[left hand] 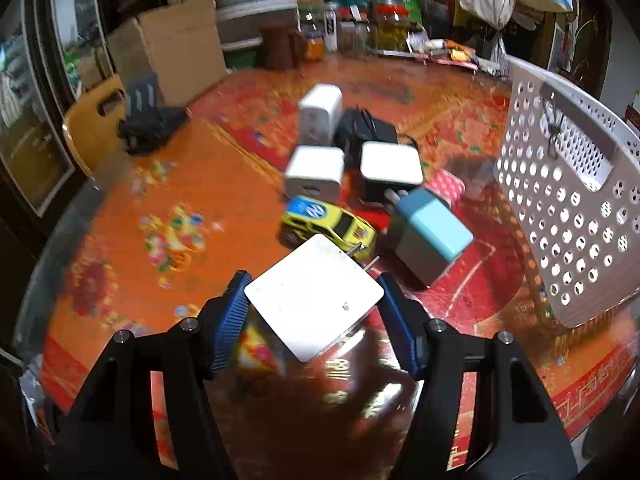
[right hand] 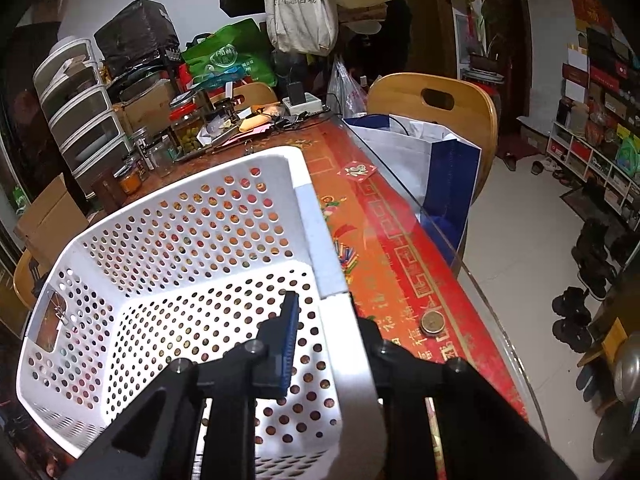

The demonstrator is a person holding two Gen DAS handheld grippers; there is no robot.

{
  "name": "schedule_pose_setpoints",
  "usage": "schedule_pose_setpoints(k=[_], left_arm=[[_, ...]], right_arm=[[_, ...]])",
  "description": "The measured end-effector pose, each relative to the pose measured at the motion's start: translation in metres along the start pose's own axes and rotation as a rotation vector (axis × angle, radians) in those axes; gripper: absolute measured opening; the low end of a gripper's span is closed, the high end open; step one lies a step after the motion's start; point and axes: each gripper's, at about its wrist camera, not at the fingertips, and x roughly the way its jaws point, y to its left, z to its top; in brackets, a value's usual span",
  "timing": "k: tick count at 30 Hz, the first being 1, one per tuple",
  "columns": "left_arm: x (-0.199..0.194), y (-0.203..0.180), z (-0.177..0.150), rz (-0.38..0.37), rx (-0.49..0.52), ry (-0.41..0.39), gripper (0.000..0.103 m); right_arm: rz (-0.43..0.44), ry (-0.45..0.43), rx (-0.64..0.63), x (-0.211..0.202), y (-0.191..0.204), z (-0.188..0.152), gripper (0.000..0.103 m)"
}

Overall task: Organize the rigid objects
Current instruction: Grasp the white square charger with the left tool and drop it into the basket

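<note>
A white square charger (left hand: 316, 296) sits cornerwise between the blue pads of my left gripper (left hand: 313, 280), and both pads touch its corners. Just beyond it lie a yellow toy car (left hand: 328, 224), a blue-and-grey charger (left hand: 430, 236), three more white chargers (left hand: 316, 174) and a black adapter (left hand: 364, 128). The white perforated basket (left hand: 568, 200) stands tilted at the right. In the right wrist view my right gripper (right hand: 326, 308) is shut on the basket's wall (right hand: 320, 240), one finger inside and one outside. The basket looks empty.
Red-orange patterned cloth under glass covers the table (left hand: 160, 208). Cardboard box (left hand: 176, 52), jars (left hand: 392, 20) and clutter line the far side. A coin (right hand: 432, 322) lies near the table edge; a blue-white paper bag (right hand: 440, 160) and wooden chair (right hand: 440, 100) stand beyond it.
</note>
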Motion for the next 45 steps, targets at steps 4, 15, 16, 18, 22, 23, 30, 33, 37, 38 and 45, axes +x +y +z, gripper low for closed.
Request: schedule_pose_setpoints(k=[4, 15, 16, 18, 22, 23, 30, 33, 37, 38, 45], left_arm=[[-0.016, 0.003, 0.011, 0.069, 0.036, -0.062, 0.061], [-0.032, 0.01, 0.082, 0.213, 0.122, -0.186, 0.061], [-0.032, 0.008, 0.087, 0.213, 0.127, -0.187, 0.061], [-0.032, 0.001, 0.095, 0.203, 0.137, -0.192, 0.062], [-0.037, -0.019, 0.107, 0.181, 0.159, -0.206, 0.062], [-0.038, -0.025, 0.11, 0.172, 0.164, -0.208, 0.062], [-0.056, -0.071, 0.132, 0.087, 0.212, -0.225, 0.062], [-0.063, -0.096, 0.141, 0.051, 0.24, -0.219, 0.062], [-0.065, -0.137, 0.156, 0.005, 0.296, -0.199, 0.062], [-0.063, -0.152, 0.16, -0.014, 0.32, -0.185, 0.062], [-0.032, -0.243, 0.168, -0.091, 0.469, -0.019, 0.062]], right_arm=[[-0.005, -0.001, -0.01, 0.0, 0.001, 0.0, 0.017], [-0.008, 0.005, -0.023, 0.001, 0.002, 0.002, 0.016], [-0.007, 0.005, -0.024, 0.001, 0.002, 0.001, 0.016], [-0.005, 0.004, -0.026, 0.001, 0.003, 0.001, 0.016], [-0.01, 0.002, -0.04, 0.0, 0.004, 0.001, 0.016], [-0.012, 0.002, -0.044, 0.0, 0.004, 0.001, 0.016], [-0.005, 0.002, -0.047, 0.001, 0.005, 0.001, 0.016], [-0.005, 0.002, -0.047, 0.001, 0.005, 0.001, 0.016], [-0.005, 0.002, -0.047, 0.001, 0.005, 0.001, 0.016], [-0.005, 0.003, -0.047, 0.001, 0.005, 0.001, 0.016], [0.007, 0.013, -0.047, 0.002, 0.005, 0.001, 0.016]])
